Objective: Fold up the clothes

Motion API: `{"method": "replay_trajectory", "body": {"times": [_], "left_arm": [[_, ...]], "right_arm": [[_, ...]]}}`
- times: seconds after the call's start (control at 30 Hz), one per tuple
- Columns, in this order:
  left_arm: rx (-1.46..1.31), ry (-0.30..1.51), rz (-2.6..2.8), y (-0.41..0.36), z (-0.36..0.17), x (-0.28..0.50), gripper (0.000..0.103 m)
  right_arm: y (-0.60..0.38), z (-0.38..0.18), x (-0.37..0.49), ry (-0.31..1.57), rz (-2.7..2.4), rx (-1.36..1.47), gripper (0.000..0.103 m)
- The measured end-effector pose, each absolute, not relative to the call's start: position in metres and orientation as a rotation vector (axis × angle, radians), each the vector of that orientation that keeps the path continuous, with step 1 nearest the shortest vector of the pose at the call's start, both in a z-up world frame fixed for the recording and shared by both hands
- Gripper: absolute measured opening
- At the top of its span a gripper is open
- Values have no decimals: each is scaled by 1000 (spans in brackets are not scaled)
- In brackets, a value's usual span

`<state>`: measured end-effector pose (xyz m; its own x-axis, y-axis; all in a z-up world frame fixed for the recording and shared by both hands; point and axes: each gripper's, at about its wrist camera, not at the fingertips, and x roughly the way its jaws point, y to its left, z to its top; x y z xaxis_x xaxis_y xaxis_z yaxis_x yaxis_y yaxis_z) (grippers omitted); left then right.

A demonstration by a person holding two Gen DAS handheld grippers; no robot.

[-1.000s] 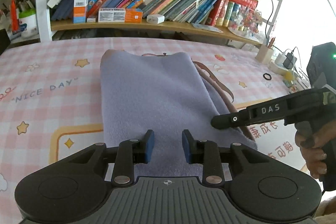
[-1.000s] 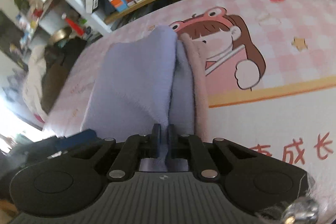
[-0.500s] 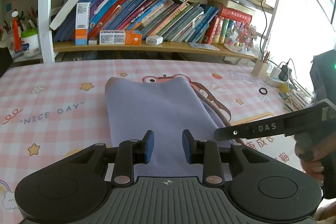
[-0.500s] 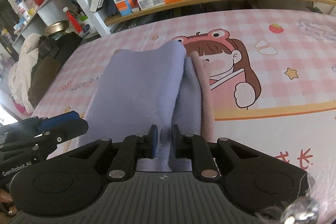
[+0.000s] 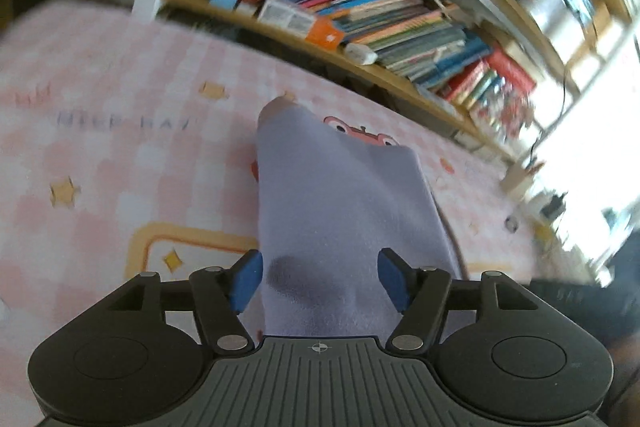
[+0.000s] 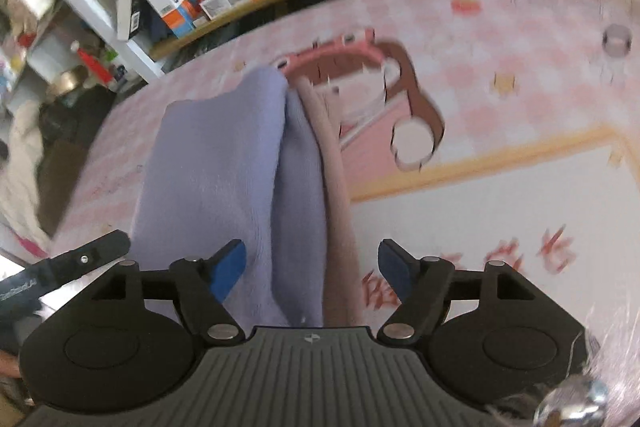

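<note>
A lavender garment (image 5: 340,211) lies folded lengthwise on the pink checked table cover, running away from me. It also shows in the right wrist view (image 6: 224,179), with a pink-brown edge (image 6: 336,187) along its right side. My left gripper (image 5: 320,279) is open, its jaws spread wide over the near end of the garment. My right gripper (image 6: 312,267) is open too, jaws spread over the garment's near right edge. The left gripper's finger (image 6: 80,259) shows at the left of the right wrist view. Both views are motion-blurred.
A bookshelf (image 5: 360,7) full of books and boxes runs along the far side of the table. The table cover (image 6: 500,131) carries a cartoon girl print and an orange frame. A small ring (image 6: 616,39) lies at the far right. Cables and small items (image 5: 552,203) sit at the right edge.
Both grippers have opened wide; the right one has let go of the garment edge it pinched. Both cameras have tilted and dropped closer over the garment's near end.
</note>
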<state>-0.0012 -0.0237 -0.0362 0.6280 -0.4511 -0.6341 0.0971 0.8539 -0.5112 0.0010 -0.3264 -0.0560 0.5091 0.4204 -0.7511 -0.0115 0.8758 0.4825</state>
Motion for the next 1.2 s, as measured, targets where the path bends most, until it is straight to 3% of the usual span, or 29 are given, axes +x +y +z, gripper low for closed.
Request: {"method": "replay_trajectory", "body": {"times": [0.27,0.3,0.37,0.53,0.67,0.83,0.9,1.0,1.2], "left_arm": [[-586,943,-346,-14,-66,16,64],[-604,948,-353,-13,-69,17,62],[-628,953,-368,-12,-72,18,57],[-596,952,-354,-18,-67,17,49],[-480,926,-334,-31,-52,14,45],[-487,931,-324,-27,-54,14,46],[-496,937,-325,-26,-55,14,47],[-488,950,-338,-26,-55,16,51],[-558,981,-367,-18,-64,19,53]], "right_arm": [[-336,-70,11,1032,309,574,68],[-336,-70,12,1028,317,582,66],[-335,-75,17,1038,343,612,50],[-327,-75,21,1033,353,604,36],[-304,-43,4,914,364,392,23],[-287,-28,-8,869,401,267,24],[-299,-39,-3,915,375,347,28],[-318,-54,3,984,332,477,46],[-333,-73,9,1037,348,633,52]]}}
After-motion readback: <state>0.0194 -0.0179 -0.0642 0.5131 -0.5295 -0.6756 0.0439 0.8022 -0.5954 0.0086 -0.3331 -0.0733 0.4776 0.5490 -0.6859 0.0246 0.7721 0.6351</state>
